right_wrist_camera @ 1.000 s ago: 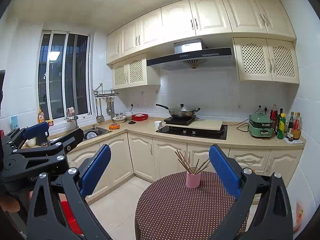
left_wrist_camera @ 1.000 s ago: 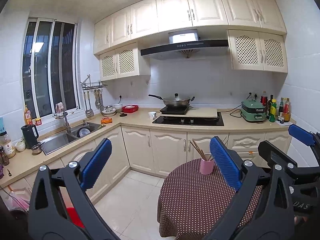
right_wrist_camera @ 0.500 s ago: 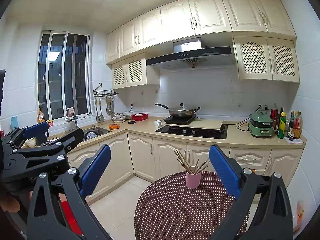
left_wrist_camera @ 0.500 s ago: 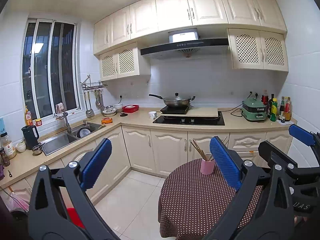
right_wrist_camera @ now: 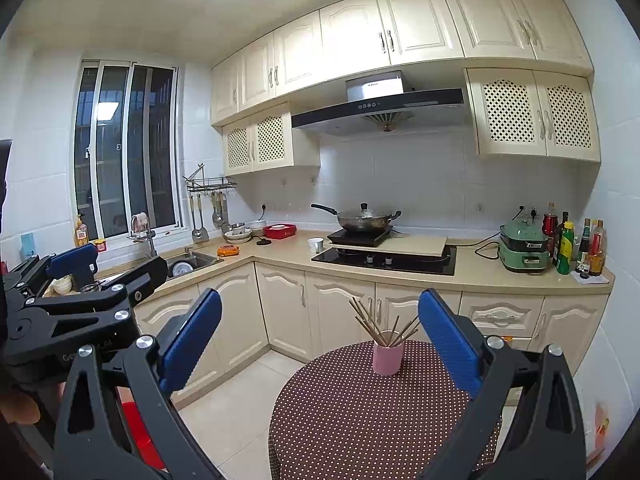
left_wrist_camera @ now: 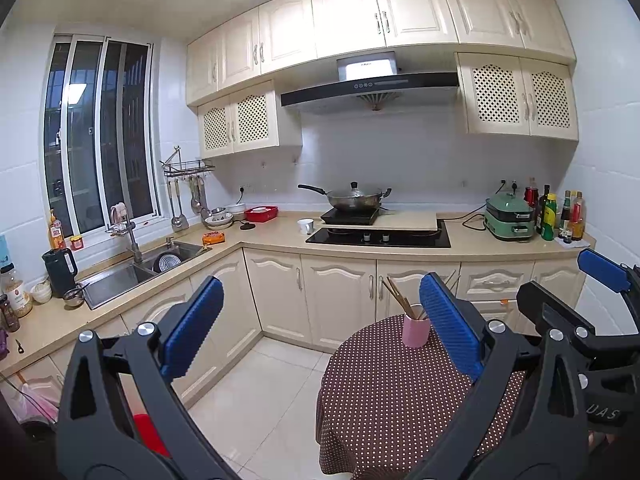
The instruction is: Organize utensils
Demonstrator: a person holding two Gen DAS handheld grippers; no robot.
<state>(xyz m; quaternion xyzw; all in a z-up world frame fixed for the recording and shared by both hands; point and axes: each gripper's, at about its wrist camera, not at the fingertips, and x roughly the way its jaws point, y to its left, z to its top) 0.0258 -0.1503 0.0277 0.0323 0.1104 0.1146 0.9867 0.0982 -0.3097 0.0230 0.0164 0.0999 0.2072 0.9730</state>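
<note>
A pink cup (right_wrist_camera: 387, 352) holding several wooden chopsticks (right_wrist_camera: 366, 318) stands at the far side of a round table with a brown polka-dot cloth (right_wrist_camera: 360, 412). The cup also shows in the left wrist view (left_wrist_camera: 416, 330), with the chopsticks (left_wrist_camera: 396, 296) partly hidden behind a blue pad. My left gripper (left_wrist_camera: 320, 328) is open and empty, held above the floor left of the table. My right gripper (right_wrist_camera: 320, 332) is open and empty, held in front of the table, well short of the cup. Each gripper shows at the edge of the other's view.
An L-shaped counter (right_wrist_camera: 280, 250) runs along the back and left walls, with a sink (left_wrist_camera: 132, 268), a wok on a stove (right_wrist_camera: 362, 220), a green cooker (right_wrist_camera: 524, 244) and bottles (right_wrist_camera: 576, 246). Ladles hang on a rack (right_wrist_camera: 208, 200). A red object (left_wrist_camera: 150, 432) sits on the floor.
Both views have shifted only slightly; the grippers stay open and empty and nothing on the table has moved.
</note>
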